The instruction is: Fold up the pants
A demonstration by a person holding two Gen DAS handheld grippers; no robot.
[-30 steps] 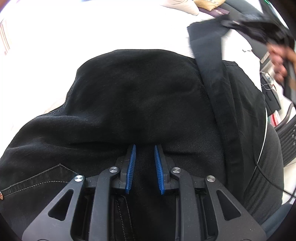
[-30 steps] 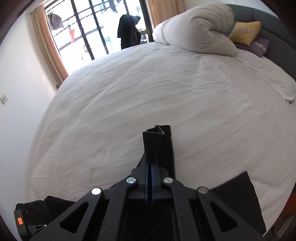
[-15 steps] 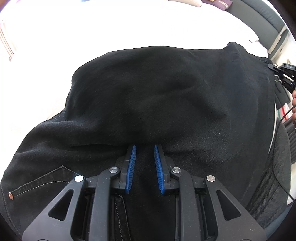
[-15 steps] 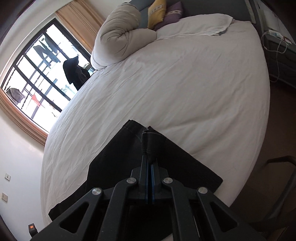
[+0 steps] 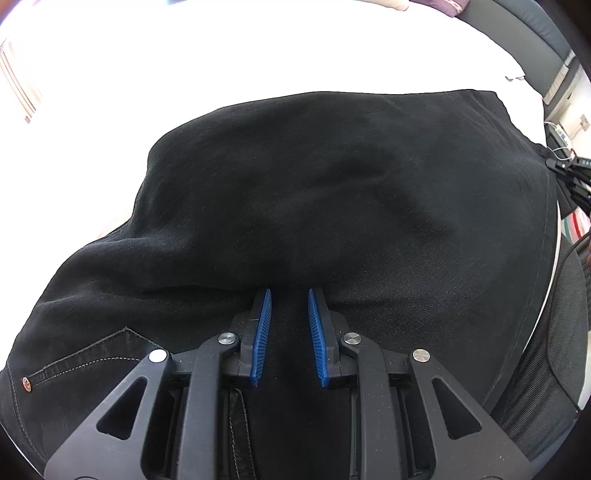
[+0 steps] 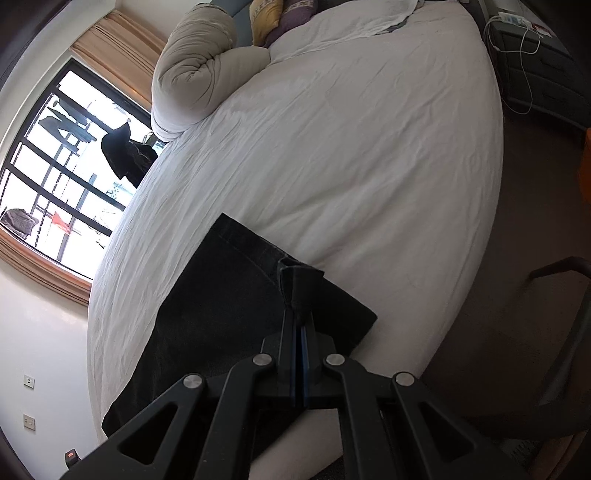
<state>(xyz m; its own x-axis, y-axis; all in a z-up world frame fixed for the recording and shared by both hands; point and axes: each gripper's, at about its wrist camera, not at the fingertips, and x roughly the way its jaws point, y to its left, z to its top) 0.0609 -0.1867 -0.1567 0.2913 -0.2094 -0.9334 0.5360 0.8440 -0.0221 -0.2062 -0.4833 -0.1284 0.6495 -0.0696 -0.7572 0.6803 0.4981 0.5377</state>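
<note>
Right gripper: jaws clenched on a bunched hem corner of the black pants. Left gripper: jaws narrowly parted around a pants fold; grip unclear. Pants lie flat on the white bed sheet, long axis along the near edge. Surroundings: rolled duvet, pillows, window, nightstand.

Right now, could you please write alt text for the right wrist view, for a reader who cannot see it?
The right gripper is shut on a bunched hem of the black denim pants, which lie spread on the white-sheeted bed. A rolled cream duvet sits at the far end, beside a black-framed window.
</note>
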